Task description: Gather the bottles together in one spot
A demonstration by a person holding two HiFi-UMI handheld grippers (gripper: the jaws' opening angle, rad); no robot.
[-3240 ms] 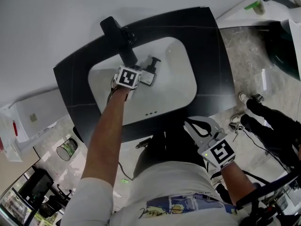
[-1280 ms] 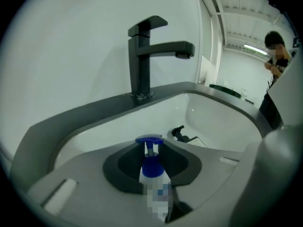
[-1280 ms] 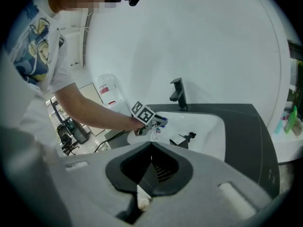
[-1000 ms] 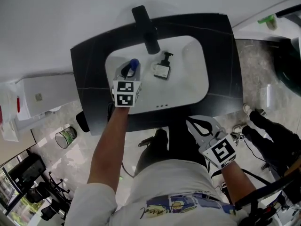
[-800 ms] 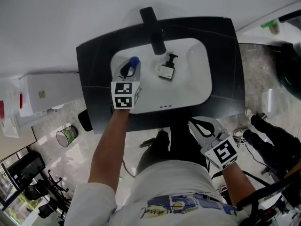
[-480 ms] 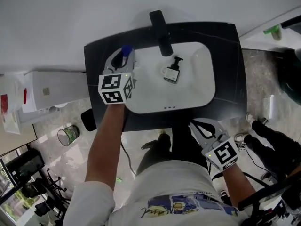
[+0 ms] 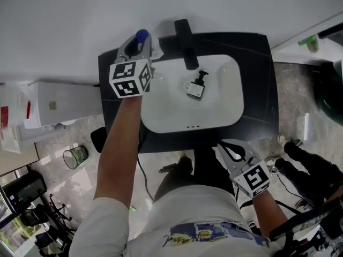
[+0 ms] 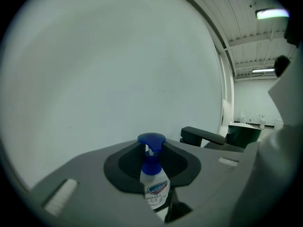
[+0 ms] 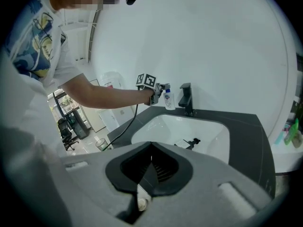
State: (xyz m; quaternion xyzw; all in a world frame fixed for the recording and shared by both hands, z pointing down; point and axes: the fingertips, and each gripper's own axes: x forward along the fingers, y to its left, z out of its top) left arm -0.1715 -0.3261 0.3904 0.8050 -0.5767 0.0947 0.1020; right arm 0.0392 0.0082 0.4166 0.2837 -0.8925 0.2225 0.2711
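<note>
A white wall point(image 7: 80, 15) fills the upper part of the head view. Below it a dark desk point(image 7: 257, 79) sits in the centre of the frame, with a white sink point(image 7: 214, 111) set into it. At the top middle of the desk, against the wall, stands a black faucet point(image 7: 186, 36) whose spout reaches out over the sink.

The left gripper point(image 7: 138, 43) is stretched out on a bare arm to the upper left of the head view, over the back left corner of the desk just left of the faucet. Its jaws are clamped on a small white bottle with a blue pump cap point(image 8: 154, 186). In the left gripper view the bottle stands upright between the jaws at lower centre, with the wall behind it. The right gripper view shows it close above the desk top, but whether its base touches the desk cannot be told.

The right gripper point(image 7: 225, 146) is at the lower right of the head view, in front of the desk's near edge and well apart from the sink. Its jaws are together, with nothing between them.

A second, square bottle with a black pump point(image 7: 196, 87) lies in the sink, just below the faucet spout, near the middle of the frame.
</note>
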